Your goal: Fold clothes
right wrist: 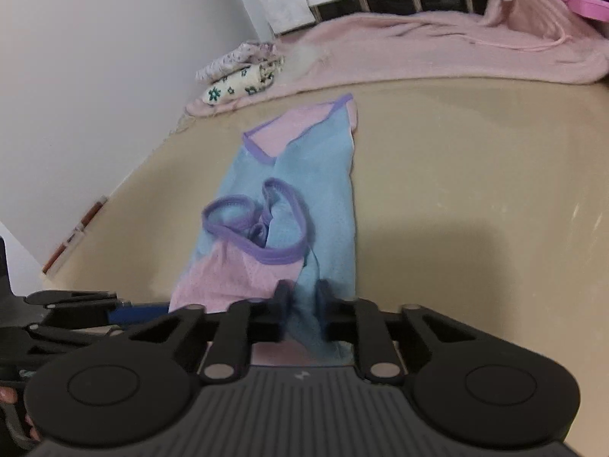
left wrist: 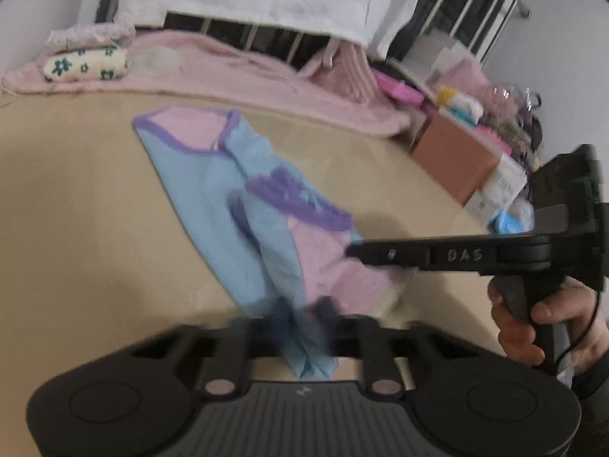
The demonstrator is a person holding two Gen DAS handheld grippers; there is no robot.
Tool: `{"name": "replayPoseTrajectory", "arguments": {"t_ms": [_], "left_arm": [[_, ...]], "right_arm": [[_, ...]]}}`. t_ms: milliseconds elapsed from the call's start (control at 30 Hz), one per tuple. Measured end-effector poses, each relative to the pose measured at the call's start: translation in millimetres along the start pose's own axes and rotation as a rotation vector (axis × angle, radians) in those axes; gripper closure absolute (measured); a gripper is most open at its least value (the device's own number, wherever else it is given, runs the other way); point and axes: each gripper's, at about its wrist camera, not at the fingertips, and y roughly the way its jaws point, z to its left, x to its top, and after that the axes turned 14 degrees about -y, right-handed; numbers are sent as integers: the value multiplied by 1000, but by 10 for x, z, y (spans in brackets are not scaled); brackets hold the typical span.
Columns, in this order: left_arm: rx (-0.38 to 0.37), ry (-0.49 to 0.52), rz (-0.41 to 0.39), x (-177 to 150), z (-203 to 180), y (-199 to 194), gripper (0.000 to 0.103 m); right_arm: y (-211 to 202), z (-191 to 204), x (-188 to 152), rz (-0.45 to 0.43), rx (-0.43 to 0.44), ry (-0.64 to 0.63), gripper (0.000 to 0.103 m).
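Pink blanket [right wrist: 437,49] and folded floral cloths [right wrist: 243,80] lie beyond the garment [right wrist: 304,175].

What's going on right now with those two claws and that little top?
Left gripper and right gripper both pinching the top at its near edge. Lies on the mat. Nothing in the way.

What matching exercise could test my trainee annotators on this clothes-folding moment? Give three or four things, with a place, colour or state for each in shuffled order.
Things:
1. blue and pink garment
2. pink blanket
3. flower-print bundle
4. brown box

Descriptions:
A. off the edge of the tan surface, at the left wrist view's right
B. pinched at its near edge by the left gripper and the right gripper
C. lies along the far edge of the tan surface
D. rests on the blanket's end, near the white wall

Pairs: 1-B, 2-C, 3-D, 4-A
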Motion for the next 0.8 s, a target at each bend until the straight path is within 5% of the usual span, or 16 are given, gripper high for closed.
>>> {"name": "replayPoseTrajectory", "arguments": {"t_ms": [200, 300, 333, 400, 500, 533, 600, 633, 667, 733, 800], "left_arm": [[16, -22, 4, -158, 236, -393, 90], [-25, -60, -27, -43, 335, -532, 60], [-34, -57, -43, 32, 318, -498, 51], [-50, -58, -61, 184, 267, -378, 50], [-47, -51, -14, 329, 152, -73, 68], [-43, -45, 6, 349, 134, 24, 99], [-46, -89, 12, 359, 166, 97, 100], [-70, -125, -6, 375, 208, 76, 100], [-100, -165, -29, 393, 255, 42, 100], [-114, -222, -66, 434, 306, 26, 100], [-52, -224, -86, 454, 325, 109, 99]], "right_arm": [[-281, 322, -225, -41, -21, 96, 97], [-509, 533, -342, -101, -8, 89, 92], [-543, 548, -336, -121, -2, 73, 83], [-550, 555, -299, -147, 4, 38, 66], [-335, 519, -190, -115, -16, -18, 64], [-246, 484, -163, -99, -1, -19, 64], [-91, 422, -130, -65, 37, -10, 70], [-71, 419, -108, -74, 43, -10, 90], [-55, 418, -85, -85, 48, -12, 97], [-93, 402, -15, -133, 17, 27, 97], [-89, 385, 21, -165, -41, 49, 92]]}}
